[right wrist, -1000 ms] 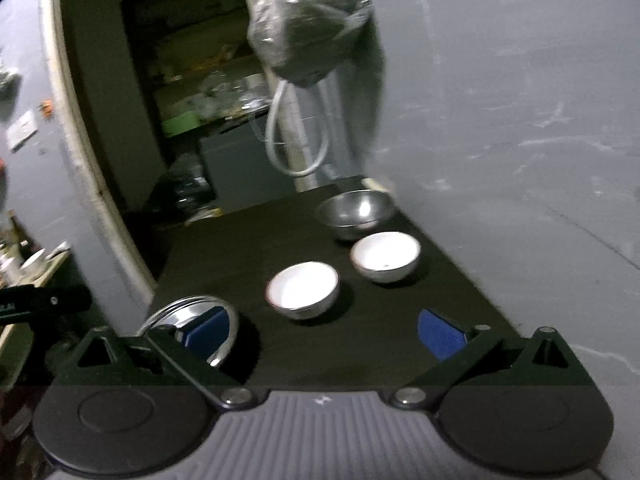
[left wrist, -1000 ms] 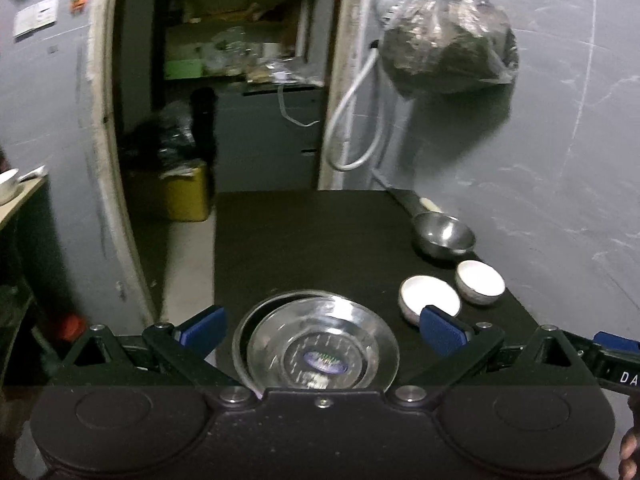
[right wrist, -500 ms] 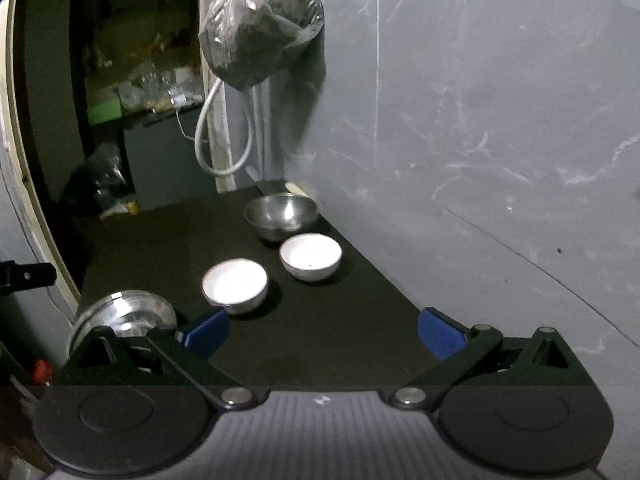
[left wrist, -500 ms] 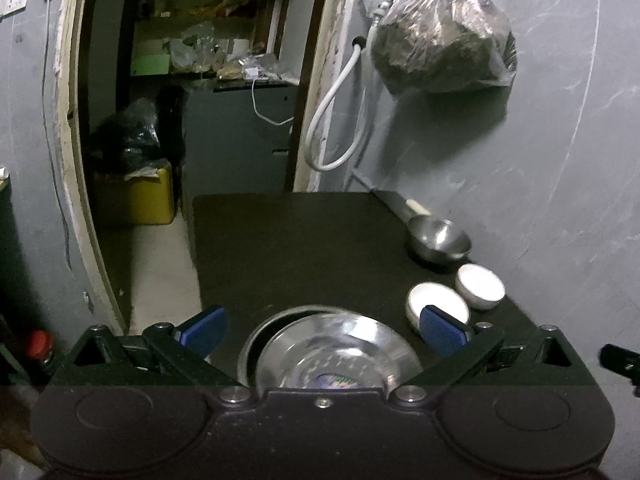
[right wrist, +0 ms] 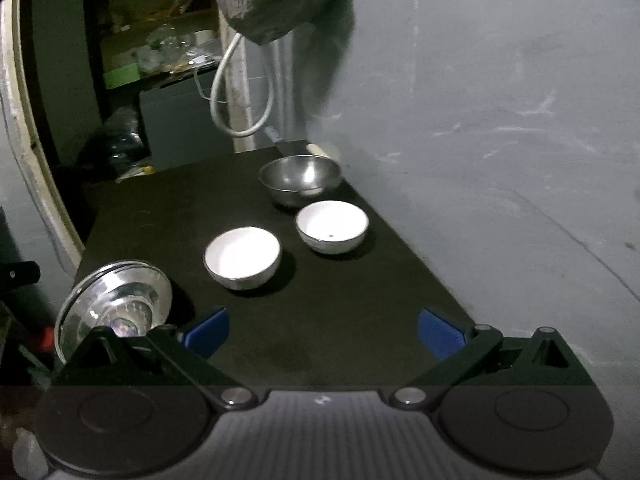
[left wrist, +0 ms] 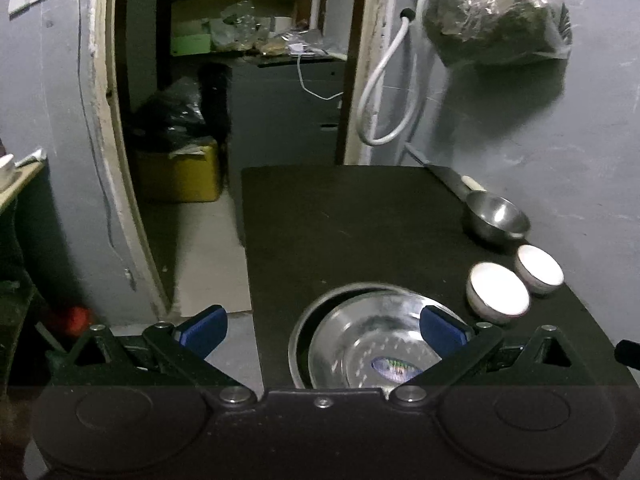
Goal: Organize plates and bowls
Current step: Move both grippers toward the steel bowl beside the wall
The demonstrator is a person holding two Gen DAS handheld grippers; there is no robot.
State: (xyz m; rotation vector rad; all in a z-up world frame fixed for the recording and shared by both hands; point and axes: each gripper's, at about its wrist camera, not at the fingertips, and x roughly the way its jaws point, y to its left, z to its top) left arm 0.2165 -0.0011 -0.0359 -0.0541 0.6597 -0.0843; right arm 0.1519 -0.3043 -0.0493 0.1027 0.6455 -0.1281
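Note:
Two stacked steel plates lie at the near left of the black table; they also show in the right wrist view. Two white bowls and a steel bowl stand in a row along the right side; the left wrist view shows them too. My left gripper is open and empty, above the plates' left edge. My right gripper is open and empty over the near table, short of the bowls.
A grey wall runs along the table's right side. A plastic bag and a white hose hang on it at the far end. A doorway with cluttered shelves and a yellow box lies beyond the table.
My left gripper has shifted left, so the plates now sit under its right finger. My right gripper has swung and tilted; the bowls look closer and more central.

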